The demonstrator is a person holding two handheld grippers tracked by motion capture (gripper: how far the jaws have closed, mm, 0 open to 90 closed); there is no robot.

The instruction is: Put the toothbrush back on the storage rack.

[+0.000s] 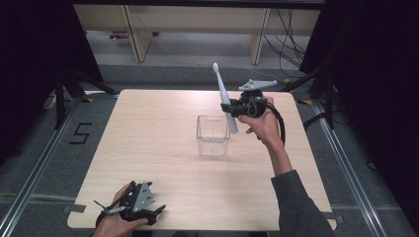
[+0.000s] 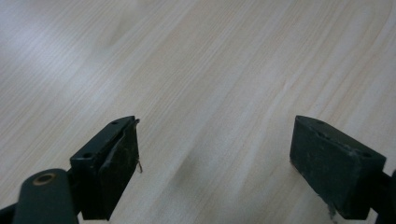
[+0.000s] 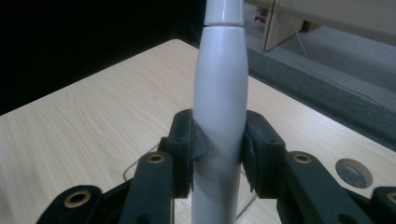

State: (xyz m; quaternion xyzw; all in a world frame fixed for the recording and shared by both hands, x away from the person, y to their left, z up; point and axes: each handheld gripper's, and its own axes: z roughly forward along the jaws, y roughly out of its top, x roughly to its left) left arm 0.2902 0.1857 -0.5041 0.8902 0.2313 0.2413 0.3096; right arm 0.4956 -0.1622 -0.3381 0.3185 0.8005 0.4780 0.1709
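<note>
White electric toothbrush point(image 1: 225, 96): pinched at mid-handle between the jaws of the right gripper point(image 1: 232, 107), held nearly upright in the air, brush head uppermost, base hanging just above the right rim of the container. Clear plastic container point(image 1: 213, 136): stands open and apparently empty near the table's point(image 1: 148, 148) centre. Left gripper point(image 1: 159, 211): idle at the near left table edge, jaws spread, nothing between them. Progress, as judged: pickup complete; lowering the brush into the container and letting go remain.
</note>
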